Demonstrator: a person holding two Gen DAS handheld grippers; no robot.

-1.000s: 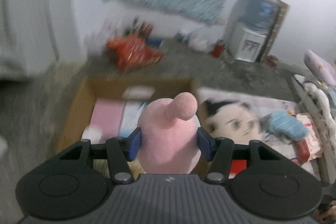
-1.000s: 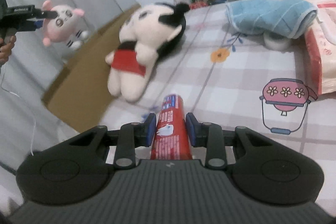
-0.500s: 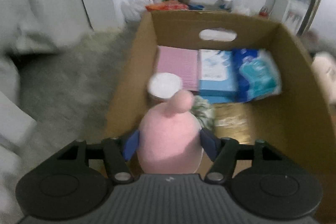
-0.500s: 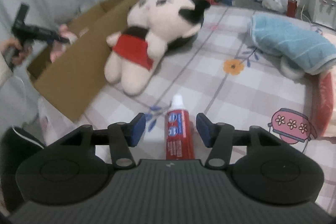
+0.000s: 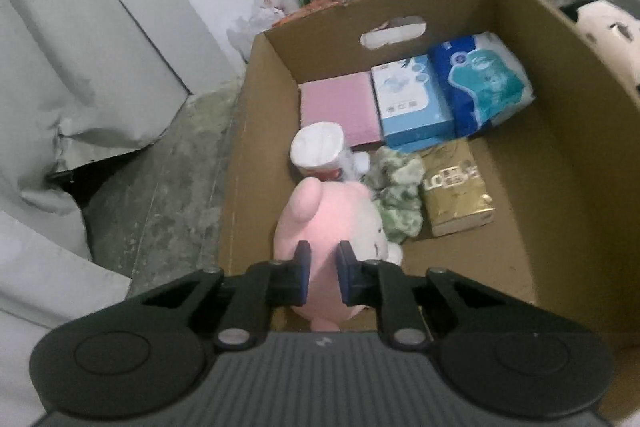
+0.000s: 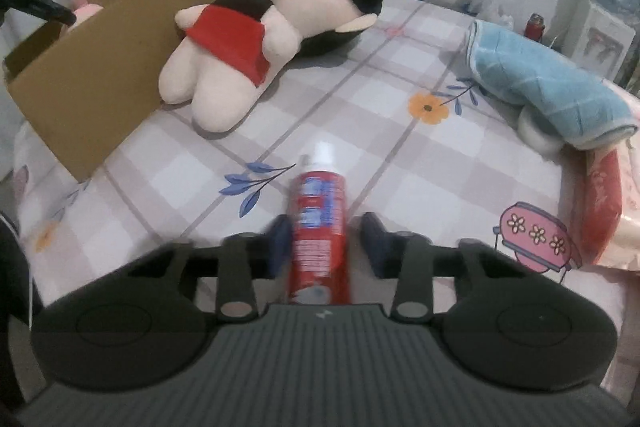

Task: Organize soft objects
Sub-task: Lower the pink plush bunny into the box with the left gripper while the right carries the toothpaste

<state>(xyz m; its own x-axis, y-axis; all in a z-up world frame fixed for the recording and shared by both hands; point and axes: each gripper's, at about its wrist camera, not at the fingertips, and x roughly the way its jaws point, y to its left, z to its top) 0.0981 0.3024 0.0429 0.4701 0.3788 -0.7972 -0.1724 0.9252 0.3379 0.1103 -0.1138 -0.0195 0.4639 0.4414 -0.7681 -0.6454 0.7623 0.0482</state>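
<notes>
The left gripper [image 5: 323, 269] has its jaws pinched narrow on the pink plush [image 5: 330, 223] inside the cardboard box [image 5: 568, 131], beside a gold pack [image 5: 456, 193] reading "LO". The right gripper [image 6: 326, 243] jaws stand apart astride the red tube [image 6: 320, 223]; its label is unreadable.

A checked cloth with flower prints [image 6: 360, 123] covers the surface. The cardboard box [image 6: 88, 83] stands on its left edge. Against the box's right wall lies a big doll in a red top [image 6: 260, 27]. Right of the box, nearer the camera, lies a red tube [image 6: 320, 219]. Far right of the box, a rolled blue towel [image 6: 540, 87] rests on a white object.
</notes>
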